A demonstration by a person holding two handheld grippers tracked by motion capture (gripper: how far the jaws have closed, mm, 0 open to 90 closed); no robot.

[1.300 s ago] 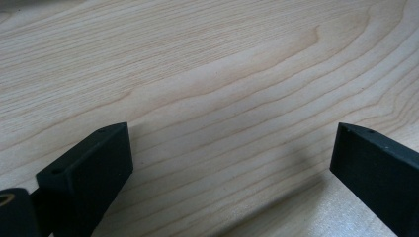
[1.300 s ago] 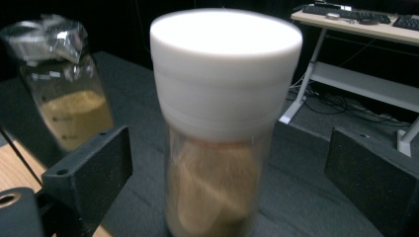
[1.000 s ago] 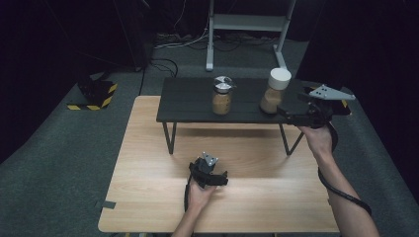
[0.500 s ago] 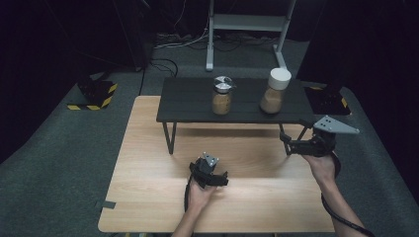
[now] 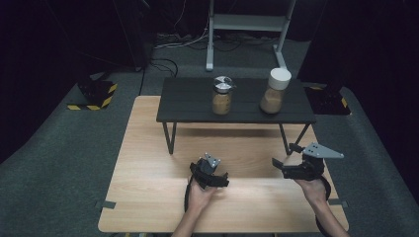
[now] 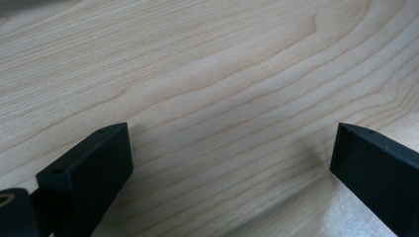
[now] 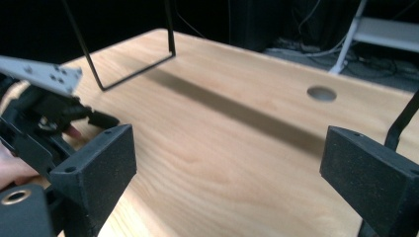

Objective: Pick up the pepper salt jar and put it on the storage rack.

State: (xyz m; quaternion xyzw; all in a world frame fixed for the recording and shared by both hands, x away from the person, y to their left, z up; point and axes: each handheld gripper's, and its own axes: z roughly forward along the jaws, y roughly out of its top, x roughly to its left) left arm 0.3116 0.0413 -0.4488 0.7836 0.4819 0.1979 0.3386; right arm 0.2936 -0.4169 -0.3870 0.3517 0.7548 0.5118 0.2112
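Resting low on the wooden surface [image 5: 148,148], the left claw [image 5: 213,178] is gaping wide and empty; the right claw [image 5: 282,168], equally spread, is holding nothing. Beyond them, the black raised shelf [image 5: 192,106] is carrying a metal-lidded jar [image 5: 222,96] and a white-capped jar [image 5: 275,92], well apart.

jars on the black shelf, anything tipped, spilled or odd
Nothing stands out. The metal-lidded jar and the white-capped jar both stand upright and apart on the black shelf, lids on, with no spill visible around them.
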